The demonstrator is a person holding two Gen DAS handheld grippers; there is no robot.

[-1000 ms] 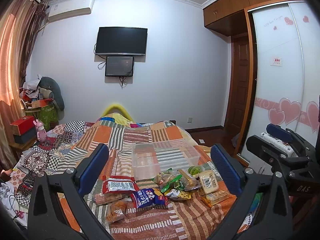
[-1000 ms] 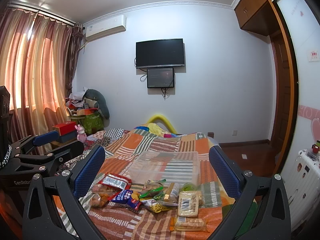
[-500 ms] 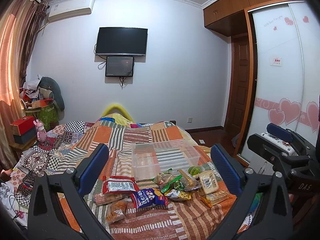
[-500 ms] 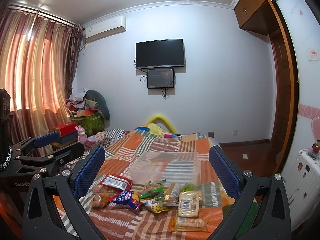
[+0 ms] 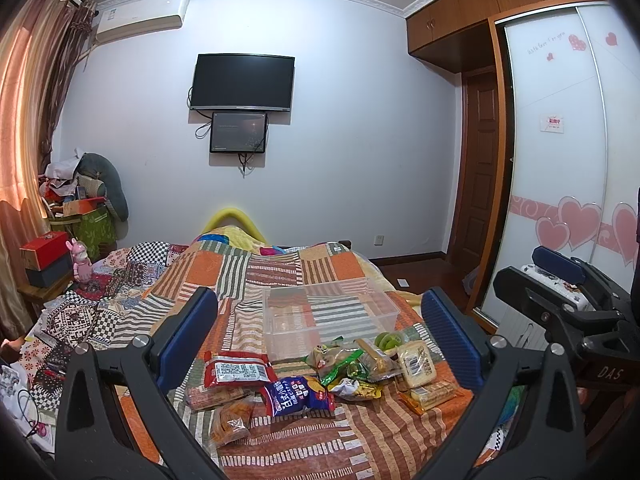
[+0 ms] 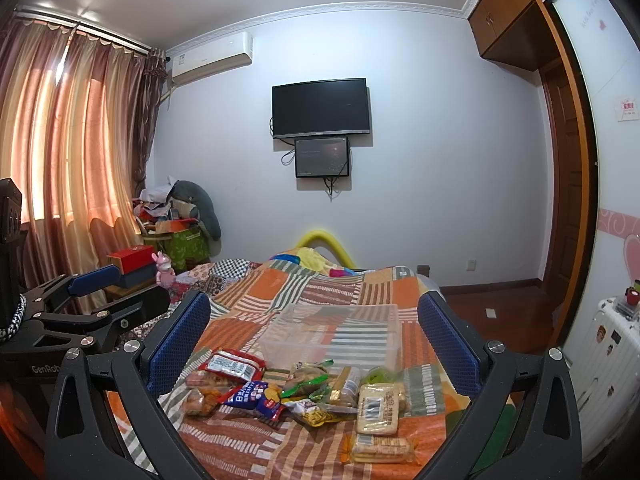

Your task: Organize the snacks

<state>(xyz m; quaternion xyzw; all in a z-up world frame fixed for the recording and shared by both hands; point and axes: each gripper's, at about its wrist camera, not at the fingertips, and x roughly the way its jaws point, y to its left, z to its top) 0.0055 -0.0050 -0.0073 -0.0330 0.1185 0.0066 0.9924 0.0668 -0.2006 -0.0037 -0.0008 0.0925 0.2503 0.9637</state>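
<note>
— Status, left side first?
— I see my left gripper (image 5: pixel 318 332) with jaws spread wide, holding nothing, above the quilt (image 5: pixel 280 268).
— Snacks?
— Red packet (image 5: pixel 236 370), then blue packet (image 5: pixel 298 396), then pale biscuit pack (image 5: pixel 418 364), loose in a heap just in front of the clear bin (image 5: pixel 328 320).
— Right side?
— My right gripper (image 6: pixel 314 338) likewise gapes wide, holding nothing.

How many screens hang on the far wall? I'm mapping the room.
2: a large black TV mounted high on the wall, and a smaller dark screen directly beneath it, cables dangling below. Neither is blocked from view.
</note>
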